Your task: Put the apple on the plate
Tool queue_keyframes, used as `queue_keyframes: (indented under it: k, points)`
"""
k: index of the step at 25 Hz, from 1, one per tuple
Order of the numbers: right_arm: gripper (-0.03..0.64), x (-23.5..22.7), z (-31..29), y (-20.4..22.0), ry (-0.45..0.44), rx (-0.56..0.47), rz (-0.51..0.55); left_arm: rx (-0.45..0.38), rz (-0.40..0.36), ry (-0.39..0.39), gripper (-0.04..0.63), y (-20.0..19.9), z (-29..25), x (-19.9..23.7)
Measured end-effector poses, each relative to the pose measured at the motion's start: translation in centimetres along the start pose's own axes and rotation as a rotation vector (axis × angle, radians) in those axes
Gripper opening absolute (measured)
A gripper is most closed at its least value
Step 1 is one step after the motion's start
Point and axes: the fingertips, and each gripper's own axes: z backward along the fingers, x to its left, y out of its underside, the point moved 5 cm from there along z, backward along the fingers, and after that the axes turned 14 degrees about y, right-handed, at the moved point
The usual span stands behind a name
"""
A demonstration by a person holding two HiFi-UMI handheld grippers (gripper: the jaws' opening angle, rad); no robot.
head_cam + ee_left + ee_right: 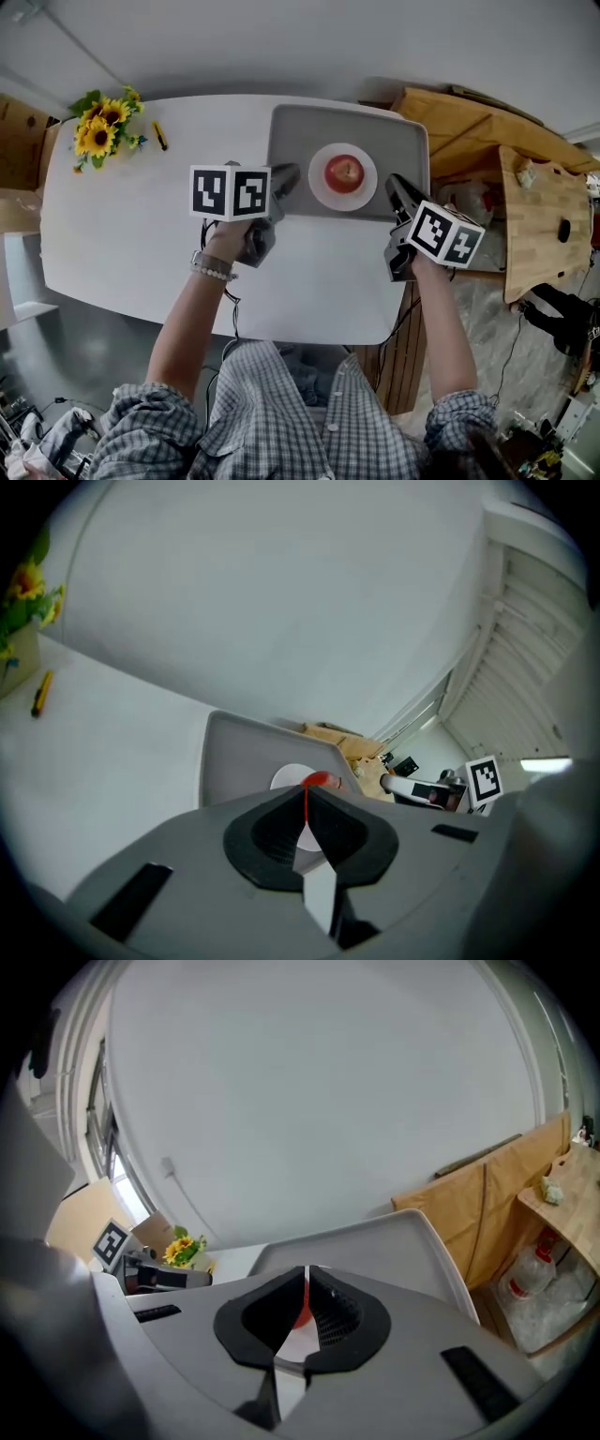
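one red apple (344, 172) sits on the middle of a small white plate (320, 191). the plate rests on a grey tray (292, 131), toward its near edge, and the tray lies on the far right part of a white table (131, 225).

my left gripper (285, 178) hovers just beside the plate's left rim, its tips over the tray's near left part. in the left gripper view its jaws are closed on each other, with only a hairline slit between the black pads and nothing caught in them. a sliver of the apple's red shows beyond the slit.

my right gripper (397, 187) is just to the right of the plate, at the tray's near right corner, angled in toward the apple. in the right gripper view its jaws meet as well, pinching nothing, and a bit of red and white shows through the thin gap. both grippers are clear of the apple.

well away, on the table's far left corner, lies a bunch of sunflowers (101, 127) with a yellow pen (160, 137) just beside it. off the table's right side i see a sheet of cardboard (450, 122) and a wooden shelf (539, 220).
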Motion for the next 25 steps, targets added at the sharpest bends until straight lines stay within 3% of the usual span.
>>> queue_keyframes:
  k: [9,12,18,25]
  points:
    - [0.031,2.1,6.5,-0.7,0.002,-0.137,0.089,-0.094,-0.324,-0.046,0.009,-0.3,5.9,-6.0]
    - [0.031,2.9,8.9,-1.2,0.016,-0.208,0.138,-0.129,-0.388,-0.061,0.01,0.1,7.9,-7.7]
    - [0.031,4.0,13.0,-1.8,-0.005,-0.285,0.203,-0.188,-0.42,-0.077,0.009,2.1,12.3,-10.1]
    - [0.031,4.5,16.2,-1.9,0.012,-0.35,0.204,-0.311,-0.368,-0.113,0.009,3.6,16.4,-11.6]
